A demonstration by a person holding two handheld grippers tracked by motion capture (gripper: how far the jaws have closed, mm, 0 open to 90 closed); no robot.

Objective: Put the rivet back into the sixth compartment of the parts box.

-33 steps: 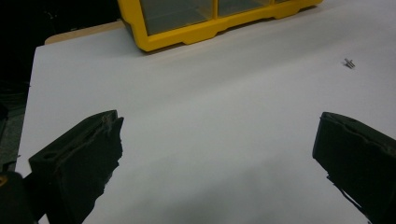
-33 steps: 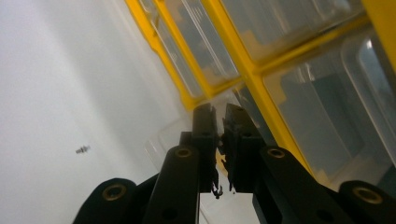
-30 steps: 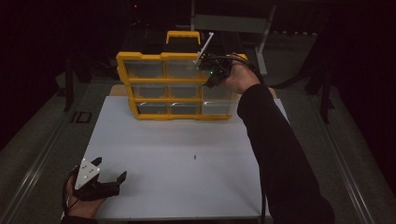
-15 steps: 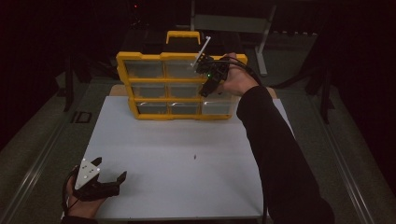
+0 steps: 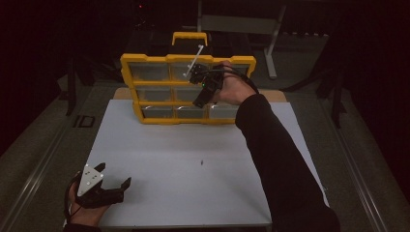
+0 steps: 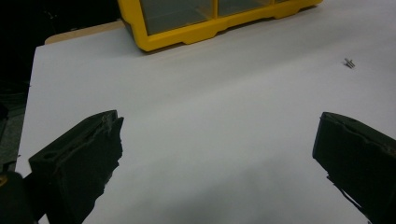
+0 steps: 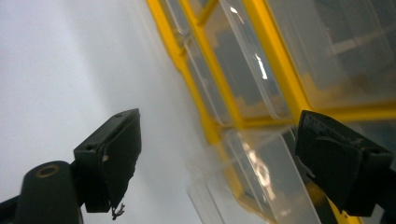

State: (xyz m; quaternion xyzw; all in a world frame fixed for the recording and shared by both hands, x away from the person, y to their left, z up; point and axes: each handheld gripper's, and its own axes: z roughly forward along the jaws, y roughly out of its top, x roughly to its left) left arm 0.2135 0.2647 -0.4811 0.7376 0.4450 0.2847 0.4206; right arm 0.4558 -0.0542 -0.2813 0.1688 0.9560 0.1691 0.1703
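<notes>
A yellow organizer (image 5: 187, 58) with clear plastic drawers stands upright at the far side of the white table (image 5: 159, 140). My right gripper (image 5: 200, 96) hangs open just in front of its middle and lower drawers, tilted down and to the left. In the right gripper view the jaws (image 7: 219, 163) stand wide apart around a clear drawer (image 7: 261, 168), holding nothing. My left gripper (image 5: 116, 176) rests open near the table's front left corner. A small screw (image 5: 200, 162) lies loose on the table, also seen as the screw (image 6: 349, 63) beyond the open left gripper (image 6: 217, 140).
A yellow carry handle (image 5: 189, 36) tops the organizer. The person's dark sleeve (image 5: 280, 159) reaches across the table's right side. A metal stand (image 5: 273, 43) sits in the dark behind the table. The organizer's bottom corner (image 6: 187, 37) lies ahead of the left gripper.
My right gripper has dropped down and left across the organizer's front, from the top right drawer toward the middle drawers. The left gripper has stayed put.
</notes>
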